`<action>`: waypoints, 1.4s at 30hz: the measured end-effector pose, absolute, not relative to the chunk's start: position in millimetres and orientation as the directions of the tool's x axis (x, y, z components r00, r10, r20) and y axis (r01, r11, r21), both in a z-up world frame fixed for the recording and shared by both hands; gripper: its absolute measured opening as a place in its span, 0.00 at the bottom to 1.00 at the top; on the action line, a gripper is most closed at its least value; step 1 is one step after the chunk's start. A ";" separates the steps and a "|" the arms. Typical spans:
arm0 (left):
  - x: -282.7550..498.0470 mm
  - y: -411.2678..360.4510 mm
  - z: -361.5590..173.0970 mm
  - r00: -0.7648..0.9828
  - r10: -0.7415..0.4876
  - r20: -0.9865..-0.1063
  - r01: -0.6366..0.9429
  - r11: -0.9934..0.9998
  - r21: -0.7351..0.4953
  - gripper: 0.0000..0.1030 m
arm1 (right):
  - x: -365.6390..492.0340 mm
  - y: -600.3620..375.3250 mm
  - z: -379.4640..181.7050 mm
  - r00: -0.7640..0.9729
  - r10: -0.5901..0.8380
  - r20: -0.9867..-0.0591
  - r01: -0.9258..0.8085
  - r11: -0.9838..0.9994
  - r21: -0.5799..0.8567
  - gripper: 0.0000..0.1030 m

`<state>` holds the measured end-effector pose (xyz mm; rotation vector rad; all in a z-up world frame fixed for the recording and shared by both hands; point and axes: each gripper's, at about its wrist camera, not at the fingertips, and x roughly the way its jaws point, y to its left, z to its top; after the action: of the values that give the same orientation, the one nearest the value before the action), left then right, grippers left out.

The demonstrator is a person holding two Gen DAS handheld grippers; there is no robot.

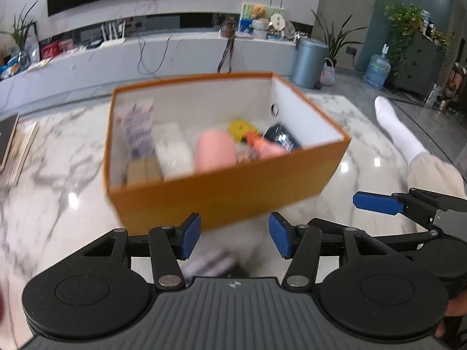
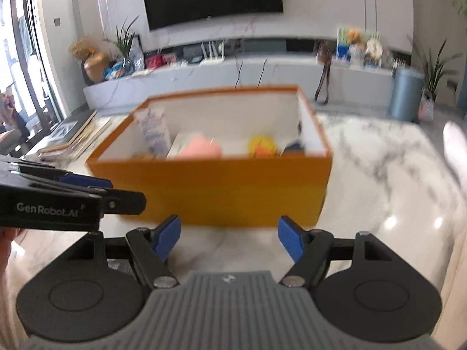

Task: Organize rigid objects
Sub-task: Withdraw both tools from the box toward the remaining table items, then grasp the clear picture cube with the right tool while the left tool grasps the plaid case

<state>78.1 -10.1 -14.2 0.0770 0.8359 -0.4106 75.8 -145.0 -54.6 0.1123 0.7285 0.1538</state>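
Both of my grippers hover low over the marble bench (image 1: 73, 151), facing the orange box (image 1: 221, 192) that stands in the middle of it. My left gripper (image 1: 235, 237) has its jaws spread and holds nothing; my right gripper (image 2: 230, 239) is likewise parted and empty, and from the left view it sits just to the right and slightly ahead. The box already carries a pink object (image 1: 214, 151), a yellow object (image 1: 239, 128), a dark item (image 1: 281, 138) by the right wall, a white carton (image 1: 172, 148) and an upright printed pack (image 1: 137, 128). Something blurred lies on the bench under my left gripper (image 1: 210, 259); I cannot tell what it is. I judge the step to be fetching the next loose piece, and motion blur argues for slowing down, squaring the jaws over it and closing only once both pads flank it.
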 end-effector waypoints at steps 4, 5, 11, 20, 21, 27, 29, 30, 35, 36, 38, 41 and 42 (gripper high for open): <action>63.8 3.5 -23.4 0.592 -0.281 -0.756 0.354 0.933 -0.069 0.59 | 63.6 -134.8 -65.5 0.684 0.225 -0.694 -0.129 0.973 0.189 0.71; 60.6 6.8 -26.3 0.585 -0.277 -0.762 0.350 0.934 -0.071 0.59 | 60.2 -132.1 -67.8 0.671 0.236 -0.703 -0.135 0.971 0.197 0.71; 44.5 14.6 -43.0 0.566 -0.229 -0.792 0.364 0.931 -0.010 0.59 | 44.7 -119.9 -85.3 0.570 0.302 -0.764 -0.150 0.953 0.264 0.72; 28.3 35.3 -67.5 0.547 -0.192 -0.815 0.313 0.950 -0.013 0.59 | 34.1 -91.6 -100.5 0.487 0.345 -0.802 -0.228 0.937 0.265 0.83; 28.1 37.2 -70.0 0.541 -0.191 -0.819 0.305 0.952 -0.020 0.59 | 33.9 -89.6 -101.3 0.482 0.346 -0.805 -0.232 0.936 0.264 0.83; 27.8 40.6 -73.4 0.532 -0.196 -0.824 0.291 0.956 -0.039 0.59 | 34.4 -82.8 -106.6 0.446 0.351 -0.823 -0.250 0.932 0.262 0.75; 27.9 38.6 -74.2 0.528 -0.186 -0.829 0.293 0.956 -0.028 0.59 | 36.9 -81.3 -108.4 0.442 0.347 -0.827 -0.248 0.934 0.259 0.70; 27.8 37.8 -74.1 0.526 -0.185 -0.830 0.297 0.955 -0.025 0.59 | 37.9 -81.3 -109.4 0.439 0.350 -0.828 -0.243 0.933 0.266 0.68; 28.3 34.4 -75.0 0.515 -0.183 -0.837 0.314 0.949 -0.013 0.59 | 41.3 -80.5 -108.9 0.448 0.342 -0.826 -0.240 0.936 0.258 0.54; 28.8 33.4 -75.1 0.511 -0.184 -0.839 0.319 0.948 -0.013 0.59 | 42.1 -81.7 -109.0 0.450 0.339 -0.826 -0.234 0.938 0.257 0.54; 30.6 31.0 -75.4 0.502 -0.190 -0.844 0.336 0.942 -0.012 0.59 | 43.8 -84.9 -108.9 0.455 0.328 -0.828 -0.220 0.942 0.253 0.54; 34.6 24.3 -74.9 0.496 -0.193 -0.847 0.378 0.926 0.010 0.59 | 46.7 -90.4 -108.3 0.467 0.306 -0.830 -0.197 0.951 0.240 0.53; 36.1 21.4 -74.4 0.498 -0.189 -0.846 0.395 0.918 0.027 0.59 | 48.0 -92.2 -108.2 0.472 0.297 -0.830 -0.188 0.954 0.234 0.53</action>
<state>36.1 21.4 -74.4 0.2293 0.9899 -0.3566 48.0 -92.2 -108.2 0.1158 1.0381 0.2974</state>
